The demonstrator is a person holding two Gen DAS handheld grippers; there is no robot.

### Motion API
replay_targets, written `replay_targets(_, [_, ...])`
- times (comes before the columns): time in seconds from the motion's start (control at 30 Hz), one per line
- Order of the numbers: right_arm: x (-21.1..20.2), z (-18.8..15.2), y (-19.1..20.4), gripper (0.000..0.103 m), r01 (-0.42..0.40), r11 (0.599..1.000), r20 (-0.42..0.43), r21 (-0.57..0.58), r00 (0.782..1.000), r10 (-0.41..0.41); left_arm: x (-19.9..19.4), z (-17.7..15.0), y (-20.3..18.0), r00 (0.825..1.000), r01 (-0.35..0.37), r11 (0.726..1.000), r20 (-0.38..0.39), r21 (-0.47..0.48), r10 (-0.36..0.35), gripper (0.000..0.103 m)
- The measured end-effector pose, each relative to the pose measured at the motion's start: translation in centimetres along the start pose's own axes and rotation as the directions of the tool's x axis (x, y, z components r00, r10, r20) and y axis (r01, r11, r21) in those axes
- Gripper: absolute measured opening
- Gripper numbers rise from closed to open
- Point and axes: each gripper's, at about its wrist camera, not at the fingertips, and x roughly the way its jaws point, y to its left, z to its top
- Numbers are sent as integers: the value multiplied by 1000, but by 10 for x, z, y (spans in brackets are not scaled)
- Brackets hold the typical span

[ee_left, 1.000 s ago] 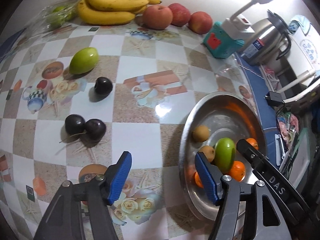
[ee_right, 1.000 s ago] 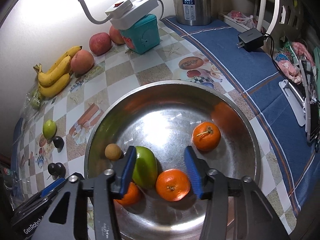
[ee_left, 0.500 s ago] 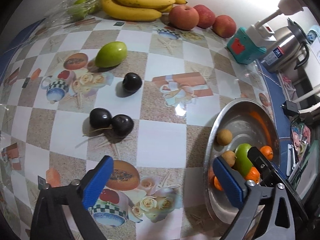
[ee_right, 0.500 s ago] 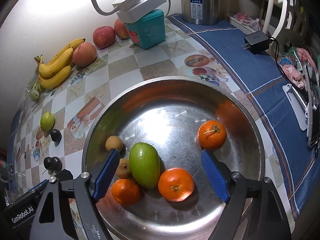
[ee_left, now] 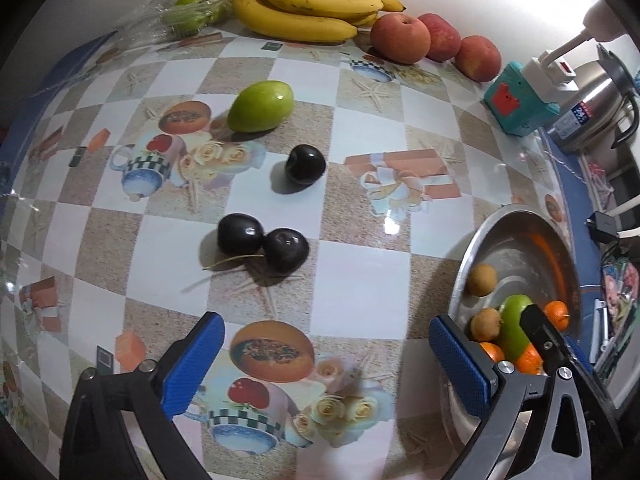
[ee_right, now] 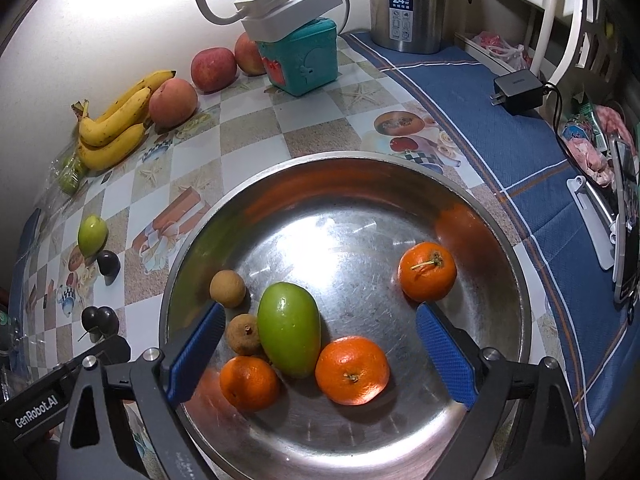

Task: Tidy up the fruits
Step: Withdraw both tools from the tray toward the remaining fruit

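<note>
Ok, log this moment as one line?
left gripper: open, empty, above checkered tablecloth | right gripper: open, over round steel bowl | green oval fruit: in bowl, released

In the left wrist view the right tool's arm [ee_left: 548,344] hides part of the green mango [ee_left: 514,320] and oranges inside the steel bowl [ee_left: 516,220].

From the right wrist view I read "GenRobot.AI" in white on the black body of the left gripper [ee_right: 38,414]. The steel kettle [ee_right: 406,4] carries a label [ee_right: 400,12] with a large "24"; its smaller print is too fine for me.
</note>
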Motion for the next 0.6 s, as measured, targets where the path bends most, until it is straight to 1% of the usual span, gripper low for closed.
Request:
replay_targets(0.2, [-2,0,3,96,-3,1000,17,-22,1000,4,-3,1,1,1000,-21,1000,19,9,21,103])
replay_targets(0.33, [-3,0,4,96,-2,999,23,-33,1000,3,-7,2,0,1000,-10,1000,25,17,10,103])
replay_targets(0.47, [-3,0,6,97,3,999,33,-43,999,-2,-10,2,-2,999,-23,999,32,42,21,103])
replay_targets(0.6, [-4,-1,6,97,2,999,40,-45,999,0,-12,3,0,999,-25,999,38,42,23,103])
